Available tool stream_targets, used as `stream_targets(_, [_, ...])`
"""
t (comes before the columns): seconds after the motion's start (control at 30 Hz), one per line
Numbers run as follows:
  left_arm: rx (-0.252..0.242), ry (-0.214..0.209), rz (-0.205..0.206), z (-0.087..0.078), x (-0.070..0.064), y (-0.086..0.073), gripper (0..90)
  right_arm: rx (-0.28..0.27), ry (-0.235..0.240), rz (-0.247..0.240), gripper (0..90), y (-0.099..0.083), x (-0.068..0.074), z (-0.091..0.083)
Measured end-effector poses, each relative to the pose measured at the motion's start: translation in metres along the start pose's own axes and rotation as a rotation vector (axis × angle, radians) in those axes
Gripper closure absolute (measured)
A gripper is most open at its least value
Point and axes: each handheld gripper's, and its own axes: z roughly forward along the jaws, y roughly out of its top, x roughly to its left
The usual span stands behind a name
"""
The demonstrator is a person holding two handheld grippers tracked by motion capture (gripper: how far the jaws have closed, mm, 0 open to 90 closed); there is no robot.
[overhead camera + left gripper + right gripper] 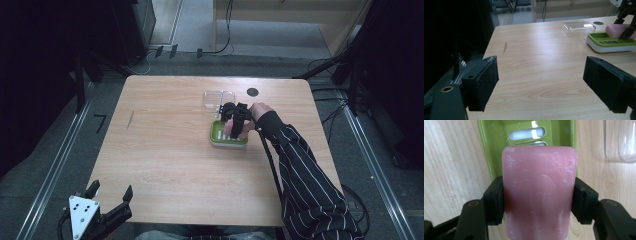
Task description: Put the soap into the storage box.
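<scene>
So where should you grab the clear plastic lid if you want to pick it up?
Probably by one of its raised edges, coming down from above. The clear lid lies flat on the table just beyond the green soap dish, so there is nothing to get under. It is shallow and wide, so jaws pinching across one rim wall should likely hold better than spanning it.

Overhead light bright on table [165,150]; surroundings dark; close-up soap [539,192] slightly soft; glare on clear lid [579,27].
</scene>
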Motion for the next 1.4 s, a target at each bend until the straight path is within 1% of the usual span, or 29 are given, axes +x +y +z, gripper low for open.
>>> stream_targets(0.07, [0.001,0.001,0.002,-0.001,0.0,0.0,13.4,0.0,0.004,-0.005,38.7,0.002,0.0,0.001])
stream_targets(0.13, [0.0,0.006,0.001,-0.001,0.0,0.0,13.4,-0.008,0.0,-0.02,38.7,0.003,-0.001,0.002])
stream_targets(0.2, [0.001,0.007,0.0,-0.002,0.001,-0.001,13.3,-0.003,0.006,-0.012,38.7,0.005,-0.001,0.003])
stream_targets(0.23, [0.0,0.007,0.0,-0.002,0.001,-0.001,13.3,-0.003,0.009,-0.02,38.7,0.005,-0.001,0.004])
stream_targets(0.27, [0.001,0.006,-0.001,-0.002,0.001,-0.001,13.3,-0.006,0.01,-0.013,38.7,0.006,-0.001,0.005])
stream_targets(0.4, [0.001,0.015,-0.003,-0.004,0.002,-0.001,13.4,-0.013,0.018,-0.023,38.7,0.008,-0.003,0.008])
stream_targets(0.43, [0.002,0.014,-0.001,-0.004,0.002,-0.002,13.3,-0.007,0.02,-0.014,38.6,0.008,-0.003,0.009])
stream_targets(0.5, [0.001,0.016,-0.005,-0.005,0.002,-0.002,13.3,-0.016,0.02,-0.02,38.6,0.008,-0.005,0.011])
stream_targets(0.57, [0.002,0.019,-0.005,-0.005,0.002,-0.002,13.3,-0.012,0.023,-0.014,38.7,0.009,-0.005,0.013])
stream_targets(0.7, [0.003,0.021,-0.006,-0.006,0.003,-0.002,13.4,-0.021,0.036,-0.02,38.6,0.011,-0.005,0.018])
stream_targets(0.77, [0.001,0.024,-0.007,-0.006,0.003,-0.003,13.3,-0.031,0.033,-0.033,38.7,0.012,-0.007,0.021])
stream_targets(0.8, [0.001,0.025,-0.007,-0.007,0.003,-0.003,13.4,-0.028,0.037,-0.023,38.6,0.012,-0.006,0.022])
stream_targets(0.93, [0.002,0.026,-0.008,-0.007,0.003,-0.003,13.3,-0.04,0.041,-0.022,38.7,0.012,-0.007,0.024])
stream_targets(1.0, [0.003,0.024,-0.006,-0.007,0.003,-0.003,13.3,-0.044,0.05,-0.021,38.6,0.012,-0.007,0.025])
stream_targets(1.3, [0.005,0.023,-0.006,-0.007,0.003,-0.002,13.4,-0.053,0.055,-0.037,38.6,0.011,-0.008,0.031])
stream_targets(1.4, [0.004,0.022,-0.004,-0.006,0.003,-0.002,13.3,-0.058,0.055,-0.035,38.5,0.011,-0.008,0.031])
